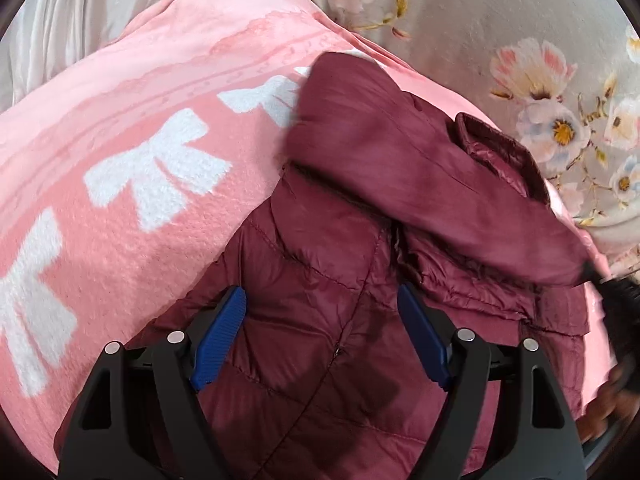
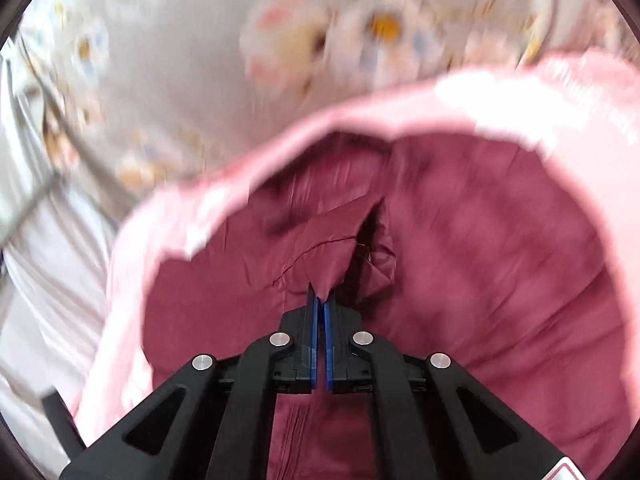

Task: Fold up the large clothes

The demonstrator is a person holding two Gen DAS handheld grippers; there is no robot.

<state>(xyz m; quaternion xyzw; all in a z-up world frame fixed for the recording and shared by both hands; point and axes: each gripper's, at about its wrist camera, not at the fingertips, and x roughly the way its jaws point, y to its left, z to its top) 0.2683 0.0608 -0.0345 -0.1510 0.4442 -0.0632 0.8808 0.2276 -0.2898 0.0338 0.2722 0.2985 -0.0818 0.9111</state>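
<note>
My left gripper [image 1: 320,332] hangs wide open over the jacket [image 1: 340,280], pads clear on either side of the front seam, nothing between them. The jacket lies on the pink blanket [image 1: 140,140], itself spread over a floral sheet [image 1: 500,20]. One sleeve [image 1: 420,168] is lifted across the chest, blurred.

My right gripper [image 2: 321,300] is pinched tight on a corner of that maroon fabric, the cloth tenting up from the tips; this view is heavily smeared.

I judge the jacket light and puffy, quilted, with a slick shell: it will slump, trap air and slide out of a shallow pinch. Best holds look like stitched edges: cuff, hem, collar [image 1: 500,148], or along the zipper line, taking a deep bite through both layers.

Count: one jacket, one blanket, one sheet, two grippers. I can make out one sleeve only.
</note>
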